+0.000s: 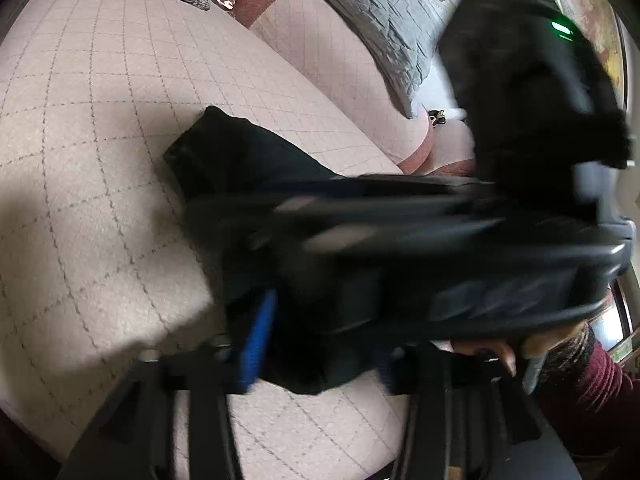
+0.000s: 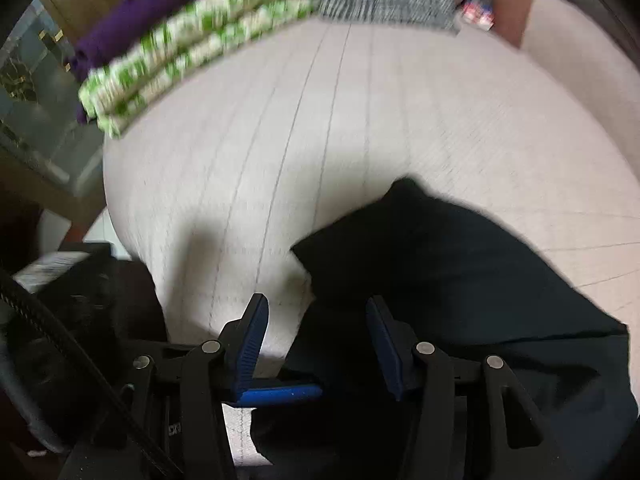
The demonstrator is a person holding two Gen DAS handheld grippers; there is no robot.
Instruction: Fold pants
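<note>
- Dark pants (image 2: 460, 264) bunched on the quilted sofa cushion (image 1: 100, 160), mid-fold
- Right gripper (image 2: 316, 344) spread wide, jaws straddling the cloth edge, nothing pinched
- Left gripper (image 1: 320, 344): one blue pad (image 1: 260, 336) visible, rest hidden by cloth and the other tool; grip impossible to tell
- Next, probably: pinch an edge, carry across, flatten
</note>
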